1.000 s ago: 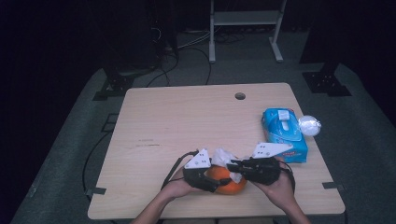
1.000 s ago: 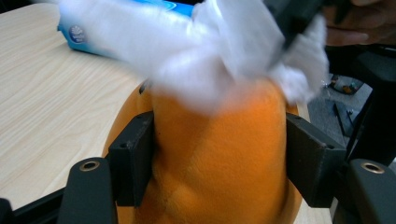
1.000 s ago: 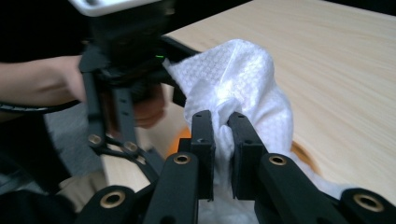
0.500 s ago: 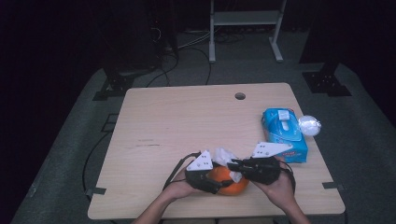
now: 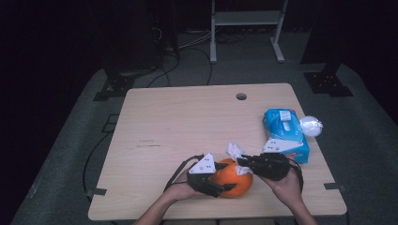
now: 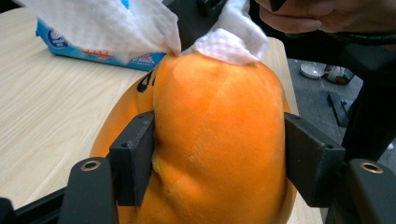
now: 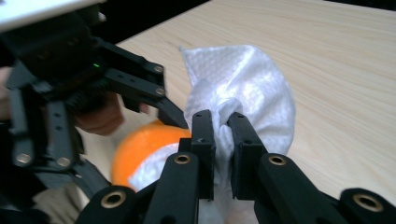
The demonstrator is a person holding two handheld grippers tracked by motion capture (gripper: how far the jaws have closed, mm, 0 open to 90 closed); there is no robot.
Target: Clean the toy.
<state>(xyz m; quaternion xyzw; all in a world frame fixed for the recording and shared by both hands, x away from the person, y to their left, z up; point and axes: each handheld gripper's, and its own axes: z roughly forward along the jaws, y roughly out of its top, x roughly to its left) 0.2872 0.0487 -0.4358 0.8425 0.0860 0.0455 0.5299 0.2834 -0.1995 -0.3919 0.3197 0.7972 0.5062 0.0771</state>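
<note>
An orange plush toy (image 5: pixel 233 178) sits near the table's front edge. My left gripper (image 5: pixel 220 184) is shut on it; in the left gripper view both pads (image 6: pixel 134 157) press into the orange plush toy (image 6: pixel 219 140). My right gripper (image 5: pixel 243 165) comes in from the right, shut on a crumpled white tissue (image 5: pixel 234 152). The tissue (image 6: pixel 229 37) rests against the top of the toy. In the right gripper view the right gripper (image 7: pixel 223 130) pinches the bunched tissue (image 7: pixel 243 88), with the toy (image 7: pixel 144 149) and the left gripper (image 7: pixel 173 114) just behind it.
A blue tissue pack (image 5: pixel 285 133) lies at the table's right side, with a small white round object (image 5: pixel 310 125) beside it past the edge. The wooden table (image 5: pixel 178 122) has a round hole (image 5: pixel 241 96) near its far edge.
My right gripper with the tissue has shifted slightly across the top of the toy. The left gripper and the toy have stayed put.
</note>
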